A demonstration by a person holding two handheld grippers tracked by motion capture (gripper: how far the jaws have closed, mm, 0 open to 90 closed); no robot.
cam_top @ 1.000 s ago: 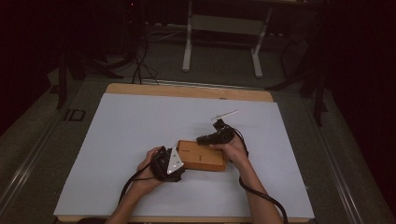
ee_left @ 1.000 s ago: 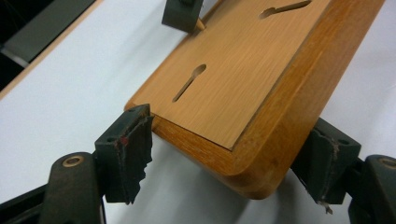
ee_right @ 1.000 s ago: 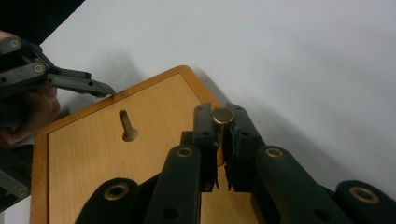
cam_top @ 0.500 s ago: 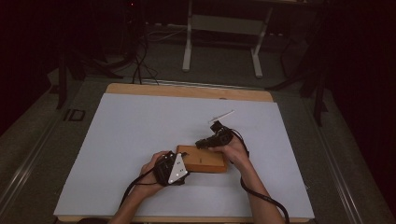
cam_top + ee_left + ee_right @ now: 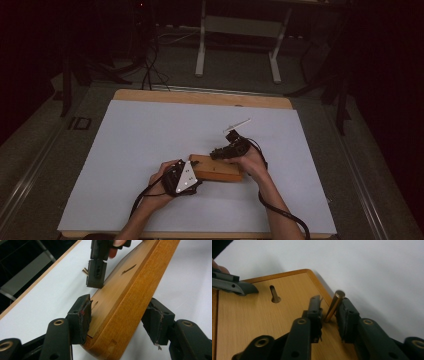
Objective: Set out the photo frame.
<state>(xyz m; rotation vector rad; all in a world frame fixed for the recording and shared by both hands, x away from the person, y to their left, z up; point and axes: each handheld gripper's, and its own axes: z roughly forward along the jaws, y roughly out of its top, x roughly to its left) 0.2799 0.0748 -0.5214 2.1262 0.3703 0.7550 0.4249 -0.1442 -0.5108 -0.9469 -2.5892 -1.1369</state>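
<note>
Block: the flat orange-brown wooden block (image 5: 216,169) lies on the white sheet-covered table (image 5: 140,150), toward its near edge, slightly right of centre.
Left gripper (image 5: 192,175): at the block's 9 o'clock end, one jaw on either side of it.
Right gripper (image 5: 220,152): over the block's 1 o'clock corner.
Pin: the short brass cylindrical pin (image 5: 334,305) stands tilted in the block's top by that corner, between the right gripper's jaws.
Slot: a keyhole-shaped slot (image 5: 274,294) in the block's top, at the pin's 9 o'clock in the right gripper view.
Strip: a thin white flat strip (image 5: 236,124) on the table at the block's 12 o'clock, well apart.

Brass pin's (image 5: 334,305) foot behind fingers (image 5: 315,315)
</note>
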